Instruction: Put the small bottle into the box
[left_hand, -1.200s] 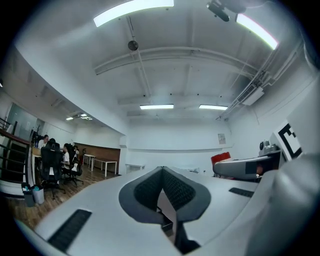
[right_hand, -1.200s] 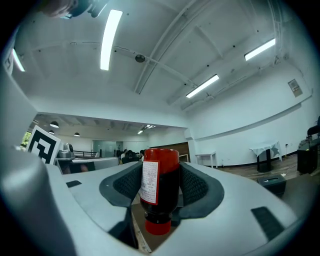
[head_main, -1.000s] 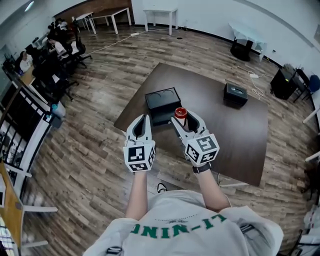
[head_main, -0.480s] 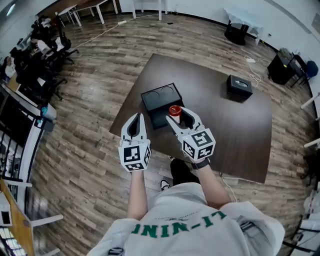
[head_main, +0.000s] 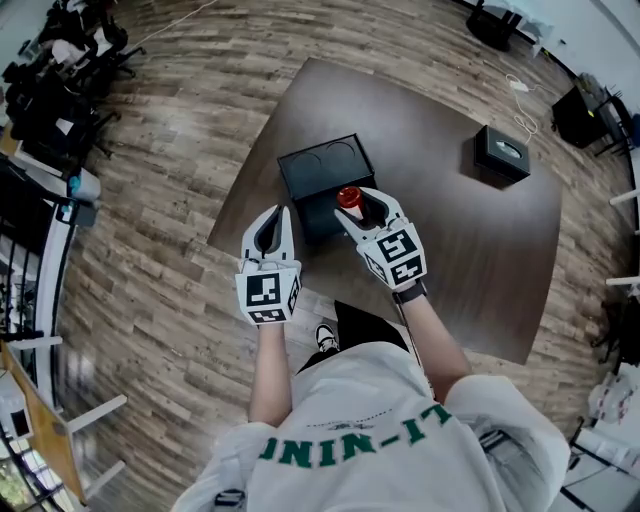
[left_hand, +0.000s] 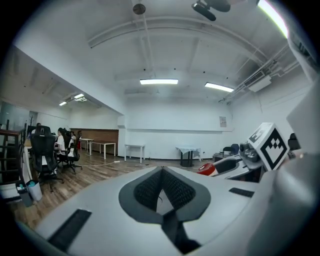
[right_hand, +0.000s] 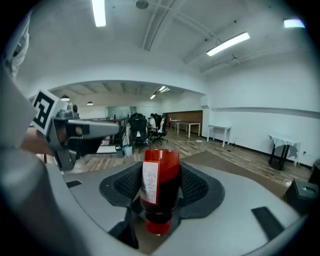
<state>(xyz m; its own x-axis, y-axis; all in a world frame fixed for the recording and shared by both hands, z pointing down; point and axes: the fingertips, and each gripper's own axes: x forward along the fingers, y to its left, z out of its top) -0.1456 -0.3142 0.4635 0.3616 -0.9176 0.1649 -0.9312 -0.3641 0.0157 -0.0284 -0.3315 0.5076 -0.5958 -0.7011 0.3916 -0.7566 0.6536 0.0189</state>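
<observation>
A small red bottle (right_hand: 160, 176) with a white label sits between the pads of my right gripper (right_hand: 160, 192), its cap end toward the camera. In the head view, the right gripper (head_main: 357, 207) holds the bottle (head_main: 348, 196) over the near right part of the black box (head_main: 320, 168). That box lies open on the dark brown table (head_main: 450, 230) and shows two round recesses. My left gripper (head_main: 273, 220) hovers just left of the box's near edge, shut and empty. In the left gripper view, the pads of the left gripper (left_hand: 161, 186) meet, and the bottle (left_hand: 205, 169) shows at the right.
A second small black box (head_main: 502, 152) stands at the table's far right. The table's near edge runs just under my grippers, with wooden floor (head_main: 170, 260) around it. People sit at desks and office chairs (head_main: 55, 70) at the far left.
Both grippers have moved closer to the black box. The bottle, still gripped, has gone from beside the box's near right corner to over the box. The left gripper stays shut.
</observation>
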